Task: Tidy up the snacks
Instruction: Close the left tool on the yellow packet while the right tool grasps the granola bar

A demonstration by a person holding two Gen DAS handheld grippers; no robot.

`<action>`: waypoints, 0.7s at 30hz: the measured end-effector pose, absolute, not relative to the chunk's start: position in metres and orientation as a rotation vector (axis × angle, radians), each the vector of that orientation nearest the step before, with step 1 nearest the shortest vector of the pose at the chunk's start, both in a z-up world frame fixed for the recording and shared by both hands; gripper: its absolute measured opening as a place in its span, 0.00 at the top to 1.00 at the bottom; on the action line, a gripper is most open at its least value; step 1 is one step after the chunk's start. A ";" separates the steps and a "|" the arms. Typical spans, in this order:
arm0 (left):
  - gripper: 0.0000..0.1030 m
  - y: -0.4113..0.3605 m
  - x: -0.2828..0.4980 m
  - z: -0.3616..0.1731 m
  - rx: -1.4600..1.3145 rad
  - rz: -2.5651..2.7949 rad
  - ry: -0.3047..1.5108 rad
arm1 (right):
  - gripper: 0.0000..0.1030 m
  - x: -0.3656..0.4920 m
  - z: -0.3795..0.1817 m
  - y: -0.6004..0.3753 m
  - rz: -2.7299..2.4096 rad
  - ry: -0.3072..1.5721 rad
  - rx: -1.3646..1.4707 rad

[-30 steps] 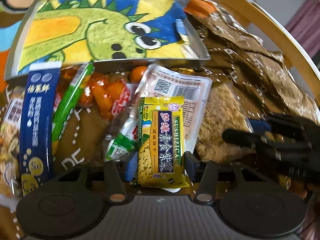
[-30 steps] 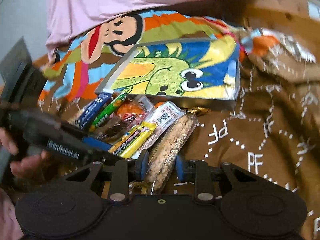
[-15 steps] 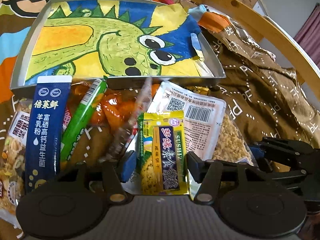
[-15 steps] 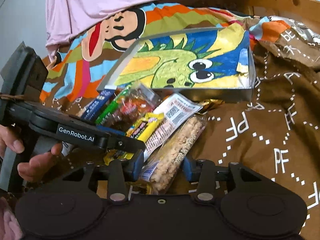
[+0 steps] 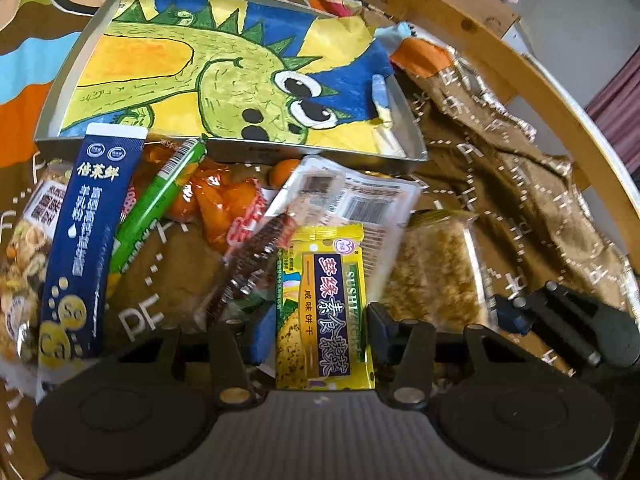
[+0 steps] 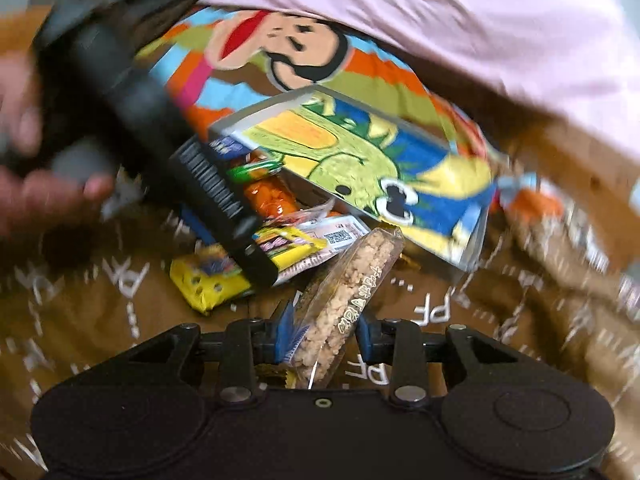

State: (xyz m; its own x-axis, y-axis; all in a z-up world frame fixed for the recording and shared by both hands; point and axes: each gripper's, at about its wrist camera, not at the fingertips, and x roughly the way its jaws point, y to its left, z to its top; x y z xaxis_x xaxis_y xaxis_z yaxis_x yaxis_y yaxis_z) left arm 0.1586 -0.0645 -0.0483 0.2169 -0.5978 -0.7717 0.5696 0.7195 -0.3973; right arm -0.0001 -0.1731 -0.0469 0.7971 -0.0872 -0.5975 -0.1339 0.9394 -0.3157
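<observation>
Left gripper (image 5: pixel 320 324) has just been closing, clamped on yellow packet (image 5: pixel 322 304); right gripper (image 6: pixel 320 330), likewise closing, pinches cracker bar (image 6: pixel 352 292) pointing to one o'clock.

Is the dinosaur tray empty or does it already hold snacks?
Empty: the tray shows only its dinosaur picture; the snacks lie outside, before its front wall.

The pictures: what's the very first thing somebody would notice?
Probably the metal tray at the back, lined with a bright green dinosaur drawing. In front of it is a jumble of snack packets on a brown cloth. The left gripper has a yellow cracker packet between its fingers, and the right gripper a clear packet of crispy bars.
</observation>
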 end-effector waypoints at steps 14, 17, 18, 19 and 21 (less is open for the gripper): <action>0.49 -0.047 0.131 -0.031 -0.134 -0.763 1.037 | 0.74 -0.012 -0.042 -0.174 -0.028 0.558 -0.453; 0.49 -0.049 0.130 -0.023 -0.147 -0.764 1.006 | 0.77 -0.016 -0.040 -0.174 -0.045 0.517 -0.468; 0.49 -0.050 0.132 -0.019 -0.148 -0.762 0.995 | 0.79 -0.016 -0.039 -0.175 -0.056 0.497 -0.474; 0.49 -0.052 0.134 -0.016 -0.155 -0.760 0.984 | 0.80 -0.016 -0.038 -0.176 -0.064 0.480 -0.477; 0.49 -0.054 0.138 -0.013 -0.188 -0.759 0.975 | 0.80 -0.014 -0.037 -0.180 -0.075 0.461 -0.466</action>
State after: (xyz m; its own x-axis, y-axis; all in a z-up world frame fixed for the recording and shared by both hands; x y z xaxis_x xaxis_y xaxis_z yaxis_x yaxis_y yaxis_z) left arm 0.1383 -0.0540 -0.0127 0.3313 -0.6565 -0.6777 0.4956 0.7322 -0.4671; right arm -0.0137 -0.1802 -0.0370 0.8948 -0.1735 -0.4113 -0.0335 0.8927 -0.4494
